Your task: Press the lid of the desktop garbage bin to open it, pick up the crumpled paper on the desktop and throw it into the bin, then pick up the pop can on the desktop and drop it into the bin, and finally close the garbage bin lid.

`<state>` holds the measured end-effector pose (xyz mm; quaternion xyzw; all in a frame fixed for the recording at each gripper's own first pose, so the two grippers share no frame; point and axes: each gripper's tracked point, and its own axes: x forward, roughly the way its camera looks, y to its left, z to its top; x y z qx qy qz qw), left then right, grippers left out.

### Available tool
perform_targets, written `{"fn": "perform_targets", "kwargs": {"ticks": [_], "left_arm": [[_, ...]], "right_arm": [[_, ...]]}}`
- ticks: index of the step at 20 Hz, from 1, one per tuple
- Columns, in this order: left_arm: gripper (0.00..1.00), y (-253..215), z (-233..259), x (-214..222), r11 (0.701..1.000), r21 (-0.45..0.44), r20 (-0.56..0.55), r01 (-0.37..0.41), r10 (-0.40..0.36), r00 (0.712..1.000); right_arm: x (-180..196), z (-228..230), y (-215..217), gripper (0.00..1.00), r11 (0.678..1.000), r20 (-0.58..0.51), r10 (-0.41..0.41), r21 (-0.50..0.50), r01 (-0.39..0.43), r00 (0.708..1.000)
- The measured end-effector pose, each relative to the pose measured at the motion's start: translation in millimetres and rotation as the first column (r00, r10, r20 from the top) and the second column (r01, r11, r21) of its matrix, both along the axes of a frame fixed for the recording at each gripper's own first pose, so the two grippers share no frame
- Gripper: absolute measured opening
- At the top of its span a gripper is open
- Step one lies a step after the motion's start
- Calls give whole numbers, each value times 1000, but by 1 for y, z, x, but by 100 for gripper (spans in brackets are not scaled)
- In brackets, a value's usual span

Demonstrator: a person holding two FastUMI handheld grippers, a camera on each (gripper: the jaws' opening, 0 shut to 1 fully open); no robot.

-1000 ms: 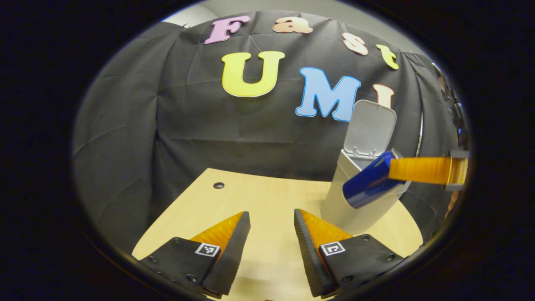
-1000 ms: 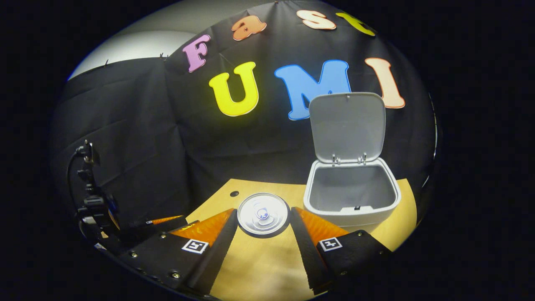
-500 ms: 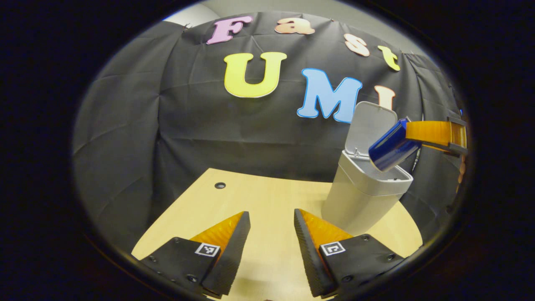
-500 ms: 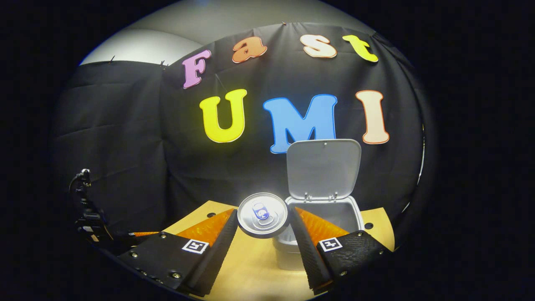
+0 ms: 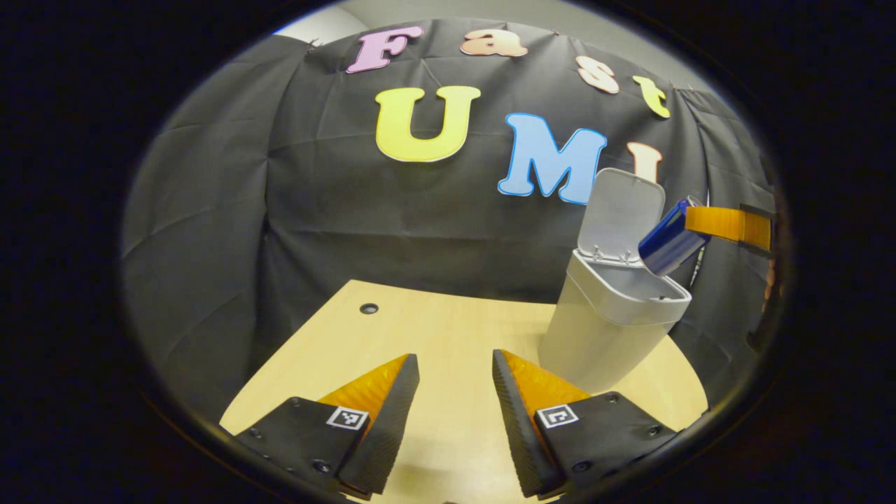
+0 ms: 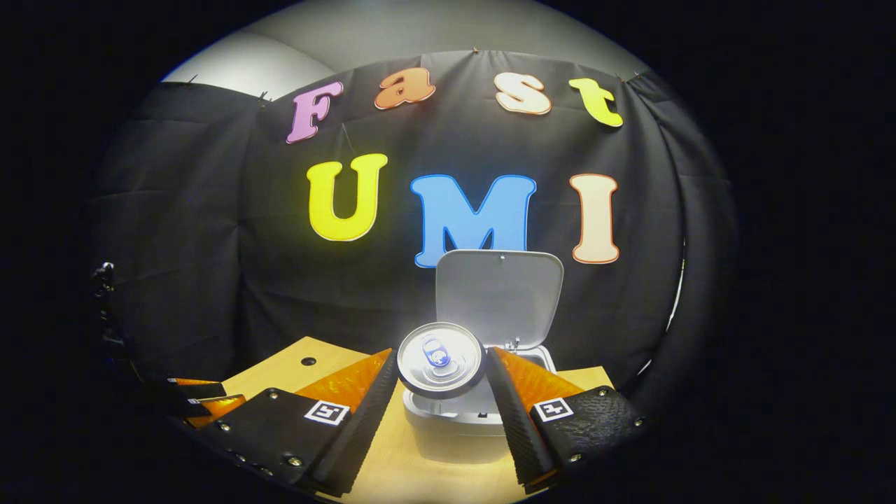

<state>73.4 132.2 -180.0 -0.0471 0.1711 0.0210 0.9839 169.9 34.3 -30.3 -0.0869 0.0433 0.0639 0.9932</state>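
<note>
A grey bin [image 5: 603, 329] stands on the wooden table [image 5: 434, 336] at the right, its lid [image 5: 620, 212] tipped up and back. The blue pop can [image 5: 670, 237] hangs tilted above the bin's open mouth, held by my right gripper [image 5: 689, 222]. In the right gripper view my right gripper [image 6: 441, 364] is shut on the pop can [image 6: 440, 360], whose silver top faces the camera, with the bin [image 6: 462, 413] and raised lid [image 6: 500, 294] just behind it. My left gripper [image 5: 455, 371] stands open over the table with nothing between its fingers.
A small round hole [image 5: 368, 308] sits in the table near its far left edge. Black cloth walls close the booth behind and to both sides. My left gripper [image 6: 196, 395] also shows low at the left of the right gripper view.
My right gripper has carried the pop can up from in front of the bin's side to above its open mouth. The left gripper has stayed still.
</note>
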Motion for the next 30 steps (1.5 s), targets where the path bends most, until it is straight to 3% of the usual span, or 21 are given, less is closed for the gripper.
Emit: {"fn": "perform_targets", "kwargs": {"ticks": [8,9,10,20,21,22,29,30], "left_arm": [[73,6,-3,-2,1000,9,-10,-11,11,1000],[77,6,-4,-3,1000,10,-12,-11,11,1000],[73,5,-4,-2,1000,13,-14,-11,11,1000],[73,9,-8,-1,1000,27,-29,-15,16,999],[69,10,-9,-1,999,27,-31,-17,18,999],[73,11,-9,-1,999,26,-33,-19,20,999],[73,8,-14,2,1000,22,-37,-17,18,999],[77,7,-14,2,1000,21,-39,-15,16,999]], "right_arm": [[9,-17,-19,81,999,-41,-33,26,34,999],[11,-19,-20,81,999,-47,-36,29,37,998],[12,-21,-22,81,999,-52,-37,32,39,998],[34,-32,-33,81,997,-72,-59,46,62,996],[35,-33,-33,81,997,-75,-61,42,65,995],[35,-36,-33,81,997,-80,-61,41,65,995],[36,-48,-33,81,996,-120,-55,59,62,991],[36,-50,-34,81,996,-123,-56,61,64,991]]}}
